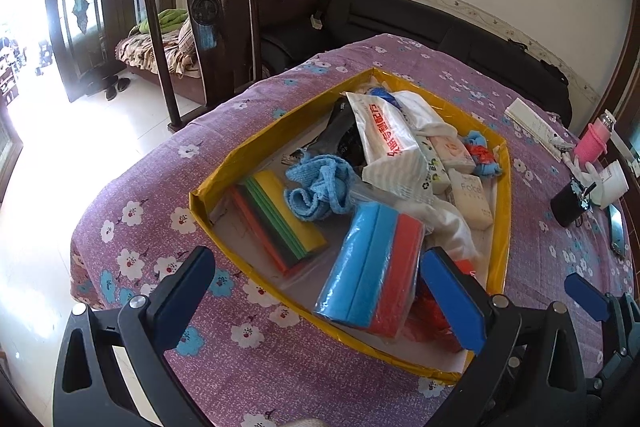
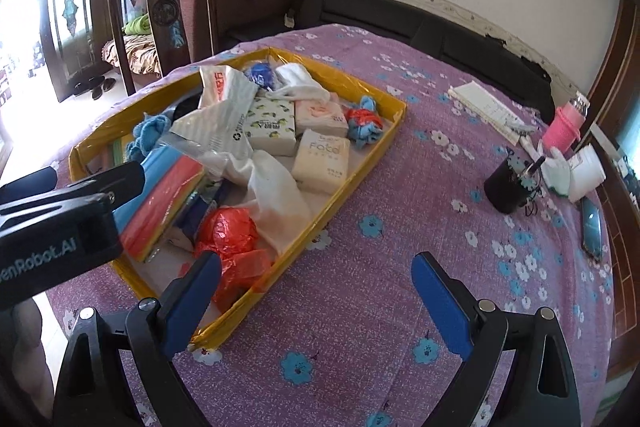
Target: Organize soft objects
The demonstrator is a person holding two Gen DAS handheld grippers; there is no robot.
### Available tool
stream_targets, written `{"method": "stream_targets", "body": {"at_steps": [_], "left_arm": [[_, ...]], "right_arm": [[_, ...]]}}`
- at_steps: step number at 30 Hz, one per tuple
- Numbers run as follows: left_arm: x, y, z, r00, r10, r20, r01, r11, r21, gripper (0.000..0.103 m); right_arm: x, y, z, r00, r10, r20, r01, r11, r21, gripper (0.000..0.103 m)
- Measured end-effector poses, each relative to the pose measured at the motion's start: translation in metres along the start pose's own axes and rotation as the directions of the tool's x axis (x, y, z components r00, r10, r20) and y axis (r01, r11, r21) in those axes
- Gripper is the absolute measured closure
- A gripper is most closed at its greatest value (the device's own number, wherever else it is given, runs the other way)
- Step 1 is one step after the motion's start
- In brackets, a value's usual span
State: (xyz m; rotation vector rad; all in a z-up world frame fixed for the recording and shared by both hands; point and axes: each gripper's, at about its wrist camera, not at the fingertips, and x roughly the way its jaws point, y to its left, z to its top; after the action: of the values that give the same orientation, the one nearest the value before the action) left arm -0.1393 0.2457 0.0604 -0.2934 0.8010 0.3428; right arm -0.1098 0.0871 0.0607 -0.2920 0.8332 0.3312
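Several soft things fill the yellow tray: a bagged stack of blue and red sponges leans right ahead of the left gripper, between its spread fingers, with a crumpled blue cloth just beyond and a flat sponge pack to that gripper's left. Farther out lie tissue packs, a white plastic bag and a red plastic bag, which sits just past the right gripper's left finger. Both grippers are wide open and hold nothing. The right gripper hovers mostly over bare flowered cloth on the table, beside the tray. I'd guess the tray is there to keep loose, squashy items together; whether sorting is starting or finishing, I cannot tell.
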Motion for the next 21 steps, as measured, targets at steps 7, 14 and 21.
{"method": "stream_targets", "body": {"at_steps": [7, 14, 21], "left_arm": [[-0.001, -0.009, -0.003, 1.0, 0.001, -0.015, 0.0, 1.0, 0.025, 0.0], [-0.001, -0.016, -0.006, 1.0, -0.006, -0.026, 0.007, 0.999, 0.045, 0.0], [0.0, -0.023, -0.009, 0.999, -0.006, -0.034, 0.008, 0.998, 0.059, 0.0]], "right_arm": [[0.004, -0.006, -0.004, 0.999, 0.034, -0.032, -0.032, 0.998, 0.049, 0.005], [0.004, -0.008, -0.005, 0.999, 0.033, -0.032, -0.032, 0.998, 0.056, 0.005], [0.006, -0.009, -0.008, 0.999, 0.036, -0.035, -0.034, 0.998, 0.056, 0.005]]}}
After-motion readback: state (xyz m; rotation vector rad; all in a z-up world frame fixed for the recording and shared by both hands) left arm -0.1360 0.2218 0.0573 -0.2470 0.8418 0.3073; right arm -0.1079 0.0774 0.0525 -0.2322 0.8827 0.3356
